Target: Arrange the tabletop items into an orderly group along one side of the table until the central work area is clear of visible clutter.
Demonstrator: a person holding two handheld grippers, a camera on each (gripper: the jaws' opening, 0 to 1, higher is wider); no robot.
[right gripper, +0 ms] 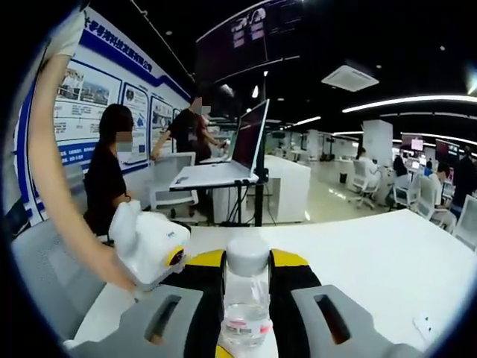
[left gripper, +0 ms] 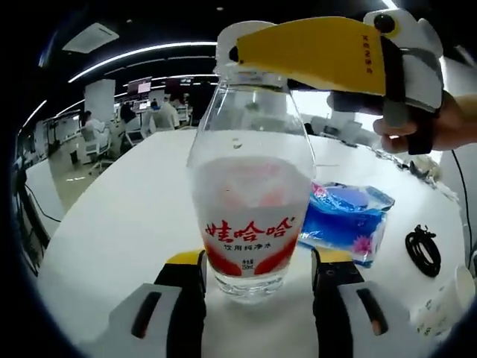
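Note:
A clear water bottle [left gripper: 250,201] with a red-lettered label stands on the white table [left gripper: 127,224]. My left gripper [left gripper: 258,270] is open, its yellow-tipped jaws on either side of the bottle's base, with a sliver of table showing by the right jaw. My right gripper [left gripper: 246,56], held by a hand, reaches in from the upper right onto the bottle's top. In the right gripper view the white cap [right gripper: 247,257] sits between the jaws of my right gripper [right gripper: 247,270], which is shut on it. The left gripper's white body [right gripper: 153,253] shows just left of the bottle.
A blue tissue packet [left gripper: 346,216] lies right of the bottle. A coiled black cable [left gripper: 422,250] and a paper cup [left gripper: 447,302] lie further right near the edge. A small white item [right gripper: 425,326] lies on the table. People and desks stand beyond.

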